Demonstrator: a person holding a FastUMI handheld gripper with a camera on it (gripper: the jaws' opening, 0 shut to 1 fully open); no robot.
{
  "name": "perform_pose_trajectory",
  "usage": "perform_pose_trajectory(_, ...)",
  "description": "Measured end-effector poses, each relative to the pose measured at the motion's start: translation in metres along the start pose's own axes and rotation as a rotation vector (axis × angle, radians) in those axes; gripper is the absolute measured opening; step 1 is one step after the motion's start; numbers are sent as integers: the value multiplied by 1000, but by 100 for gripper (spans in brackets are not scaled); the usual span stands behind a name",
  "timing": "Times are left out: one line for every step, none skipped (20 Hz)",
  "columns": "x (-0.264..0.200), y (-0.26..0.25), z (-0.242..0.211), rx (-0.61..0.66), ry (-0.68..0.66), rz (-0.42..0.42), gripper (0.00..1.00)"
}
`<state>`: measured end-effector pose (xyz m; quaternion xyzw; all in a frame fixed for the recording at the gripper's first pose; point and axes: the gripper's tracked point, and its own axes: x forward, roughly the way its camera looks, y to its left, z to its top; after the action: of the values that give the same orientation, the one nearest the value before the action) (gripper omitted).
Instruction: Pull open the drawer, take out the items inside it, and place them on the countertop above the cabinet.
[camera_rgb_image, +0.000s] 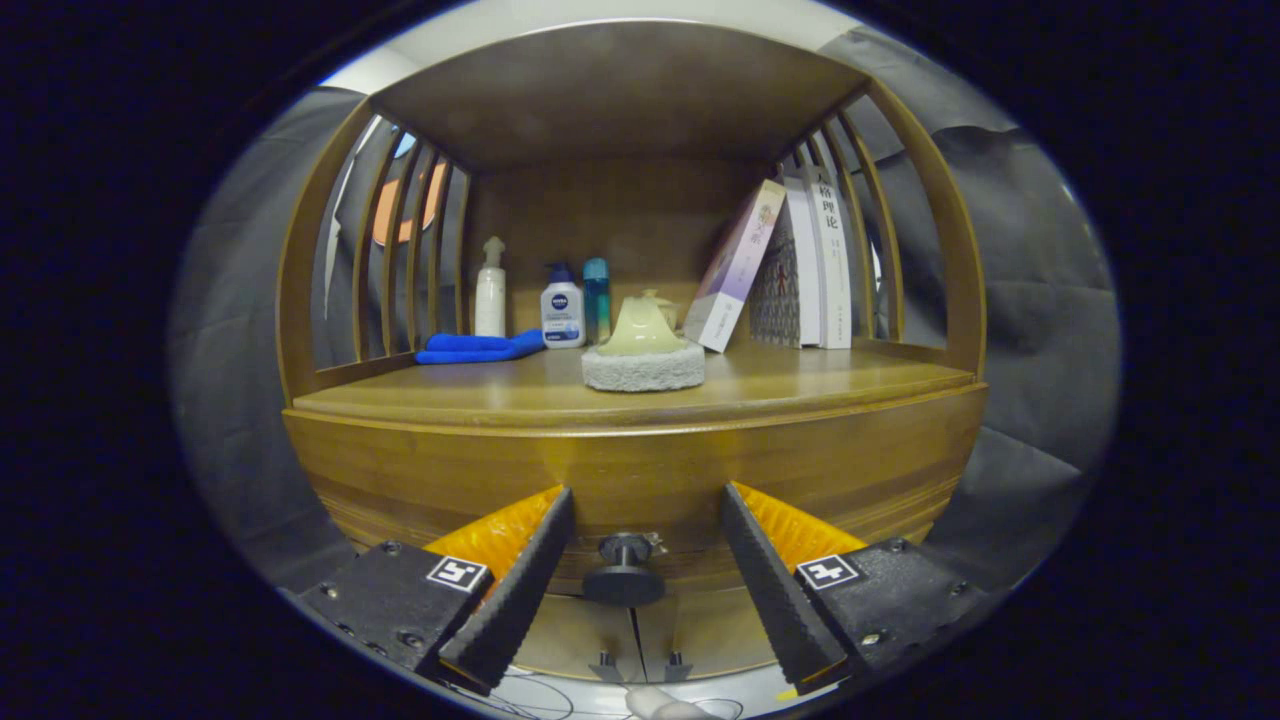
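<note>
1. I have the gripper (647, 560) facing the front of the wooden cabinet (400, 470), its two fingers (520, 585) spread wide apart and clamped on nothing.
2. The drawer (640, 480) is the curved wooden band just below the countertop; it looks closed, flush with the cabinet front.
3. Its dark round knob (624, 570) sits between my fingers, touched by neither of them.
4. What lies inside the drawer I cannot tell, since the front hides it.
5. Above, the countertop (800, 385) forms an open shelf bay with slatted wooden sides and a wooden roof.
6. On it, near the front and middle, a pale green domed piece rests on a round grey pad (643, 367).
7. Behind, toward the left, stand a white pump bottle (490, 290), a white bottle with a blue cap (562, 308) and a slim teal bottle (597, 298), close together.
8. A folded blue cloth (478, 347) lies just in front of the pump bottle.
9. On the right a few books (800, 265) stand together, the leftmost tilted against the others.
10. Below the drawer I see two small door knobs (640, 665) side by side.
</note>
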<state>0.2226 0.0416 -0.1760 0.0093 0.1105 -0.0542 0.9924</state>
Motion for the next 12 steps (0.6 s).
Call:
perform_pose_trajectory(0,0,0,2,4,0,98)
perform_pose_trajectory(0,1,0,6,9,1,98)
perform_pose_trajectory(0,0,0,7,16,3,98)
perform_pose_trajectory(-1,0,0,6,25,5,98)
perform_pose_trajectory(-2,-2,0,10,32,7,98)
perform_pose_trajectory(-5,-3,3,23,31,7,97)
perform_pose_trajectory(-9,-6,8,34,21,6,97)
perform_pose_trajectory(-14,-9,12,36,14,3,98)
perform_pose_trajectory(-22,-13,15,32,4,4,98)
perform_pose_trajectory(-29,-15,21,28,-9,8,98)
perform_pose_trajectory(-39,-15,27,21,-19,13,98)
perform_pose_trajectory(-49,-17,35,18,-31,18,98)
